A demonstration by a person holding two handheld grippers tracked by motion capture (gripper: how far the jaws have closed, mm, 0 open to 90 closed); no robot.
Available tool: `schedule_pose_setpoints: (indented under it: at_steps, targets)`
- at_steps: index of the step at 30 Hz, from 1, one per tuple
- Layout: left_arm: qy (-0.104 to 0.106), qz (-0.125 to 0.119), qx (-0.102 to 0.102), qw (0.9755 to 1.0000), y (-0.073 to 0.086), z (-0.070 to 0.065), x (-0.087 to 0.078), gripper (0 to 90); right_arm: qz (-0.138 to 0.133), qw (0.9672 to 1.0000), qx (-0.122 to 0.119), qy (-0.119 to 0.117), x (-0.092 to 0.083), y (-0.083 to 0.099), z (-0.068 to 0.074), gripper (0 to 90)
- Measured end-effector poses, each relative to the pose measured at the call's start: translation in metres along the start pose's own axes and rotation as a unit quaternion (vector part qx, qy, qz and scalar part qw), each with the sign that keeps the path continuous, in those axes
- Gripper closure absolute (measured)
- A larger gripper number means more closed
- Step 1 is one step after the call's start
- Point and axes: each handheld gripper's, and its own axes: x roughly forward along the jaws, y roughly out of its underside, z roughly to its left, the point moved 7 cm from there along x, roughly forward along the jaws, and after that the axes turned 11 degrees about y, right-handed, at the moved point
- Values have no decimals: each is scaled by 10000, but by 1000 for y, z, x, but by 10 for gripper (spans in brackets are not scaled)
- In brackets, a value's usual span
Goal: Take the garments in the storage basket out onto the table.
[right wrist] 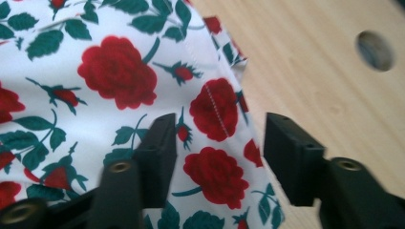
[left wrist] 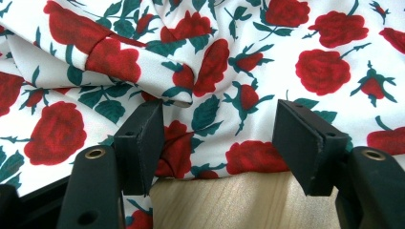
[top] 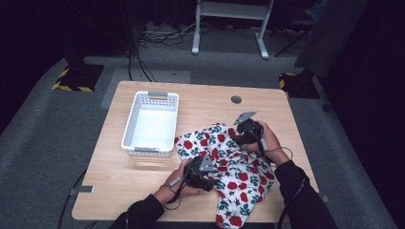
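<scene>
Lying rumpled on the table (top: 143, 181) beside a white basket (top: 151, 122), the rose-print cloth (top: 234, 176) sits between the spread jaws of both the left gripper (left wrist: 219, 138) and the right gripper (right wrist: 219, 152)

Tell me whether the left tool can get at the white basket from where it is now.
Probably yes. The left tool sits open at the near edge of the rose-print cloth, and the bare table between it and the basket holds nothing in the way.
</scene>
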Motion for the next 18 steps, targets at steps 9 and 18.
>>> schedule_pose_setpoints:
  at_steps: [9, 18]
  targets:
    - [3, 5, 9, 10000, 0, 0, 0, 352, 209, 9986, 155, -468, 13, 9, 5, 420]
    - [5, -10, -7, 10000, 0, 0, 0, 352, 160, 9986, -107, -492, 5, 9, 16, 874]
